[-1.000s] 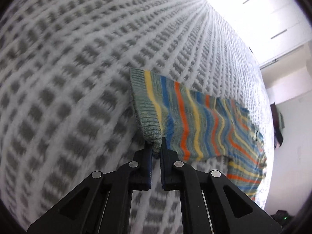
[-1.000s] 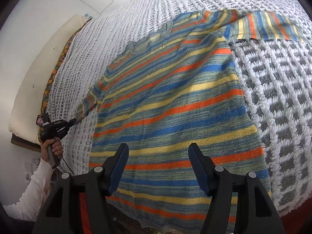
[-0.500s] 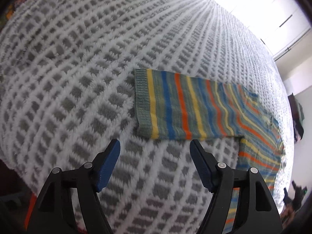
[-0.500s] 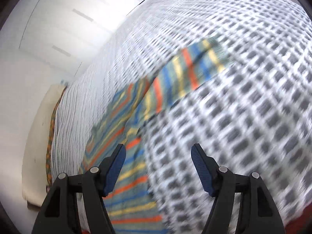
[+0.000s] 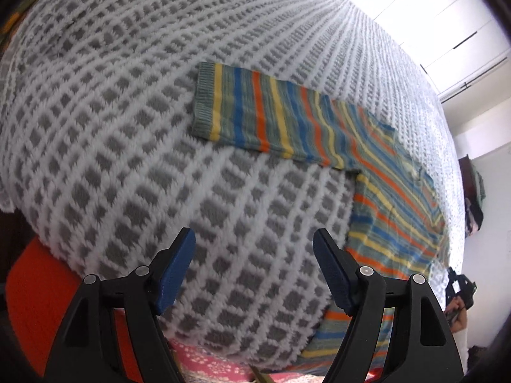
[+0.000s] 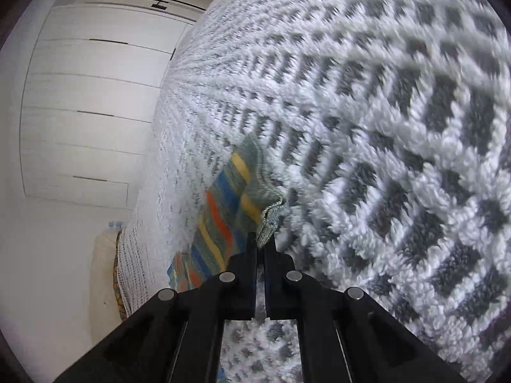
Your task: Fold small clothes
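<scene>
A striped knit sweater (image 5: 392,217) in grey-green, blue, orange and yellow lies spread on the bed. One sleeve (image 5: 262,118) stretches flat to the left, its cuff free. My left gripper (image 5: 254,239) hovers open over the bedspread, well short of that sleeve, with nothing between its blue pads. In the right wrist view my right gripper (image 6: 263,239) is shut on the ribbed cuff (image 6: 271,220) of the other sleeve (image 6: 223,210), which runs away to the left. The sweater's body is out of sight in that view.
A fluffy white-and-grey checked bedspread (image 5: 127,127) covers the bed. An orange surface (image 5: 35,303) and pink floral fabric (image 5: 207,364) show below its near edge. White wardrobe doors (image 6: 89,111) stand beyond the bed. A hand (image 5: 458,314) shows at the far right.
My left gripper let go of the sleeve cuff, opened and drew back; the sleeve now lies flat. My right gripper swung from the sweater's hem to the other sleeve and shut on its cuff.
</scene>
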Available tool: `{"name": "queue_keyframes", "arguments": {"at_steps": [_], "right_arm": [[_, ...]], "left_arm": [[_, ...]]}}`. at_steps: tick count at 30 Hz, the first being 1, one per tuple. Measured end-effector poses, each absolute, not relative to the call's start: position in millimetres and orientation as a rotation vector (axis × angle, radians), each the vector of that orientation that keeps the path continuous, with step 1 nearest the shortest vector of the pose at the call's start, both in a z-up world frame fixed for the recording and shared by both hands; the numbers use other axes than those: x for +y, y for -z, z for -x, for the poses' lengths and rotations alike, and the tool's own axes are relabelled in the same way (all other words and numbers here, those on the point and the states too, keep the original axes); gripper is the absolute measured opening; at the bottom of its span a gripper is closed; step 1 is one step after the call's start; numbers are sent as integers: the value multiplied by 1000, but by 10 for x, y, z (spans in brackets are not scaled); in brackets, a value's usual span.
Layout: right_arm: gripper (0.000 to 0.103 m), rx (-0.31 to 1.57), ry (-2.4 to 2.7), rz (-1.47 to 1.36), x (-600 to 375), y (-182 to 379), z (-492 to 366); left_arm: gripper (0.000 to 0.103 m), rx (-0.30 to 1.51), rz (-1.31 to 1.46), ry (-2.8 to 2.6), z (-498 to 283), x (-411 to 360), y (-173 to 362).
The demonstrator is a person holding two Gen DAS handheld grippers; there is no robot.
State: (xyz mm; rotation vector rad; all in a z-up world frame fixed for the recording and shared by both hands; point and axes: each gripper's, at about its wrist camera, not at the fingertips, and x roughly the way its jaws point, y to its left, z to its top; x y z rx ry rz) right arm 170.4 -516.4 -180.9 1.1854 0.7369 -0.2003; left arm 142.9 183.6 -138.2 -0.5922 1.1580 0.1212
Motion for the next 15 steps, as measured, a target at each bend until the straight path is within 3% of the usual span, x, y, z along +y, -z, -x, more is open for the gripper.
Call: {"name": "queue_keyframes", "arguments": {"at_steps": [7,10,15], "right_arm": [[5,923,366,-889,-4914,1553,-1342],[28,975,461,-928,-4949,1689,-1208],[35,982,362,-614,-4203,1250,-1158]], "left_arm": [[79,1209,511,-65,-1432,1462,1490],[79,1210,490,-38,-1426,1268,1471],[79,1149,310,112,-1307,550,1342]]}}
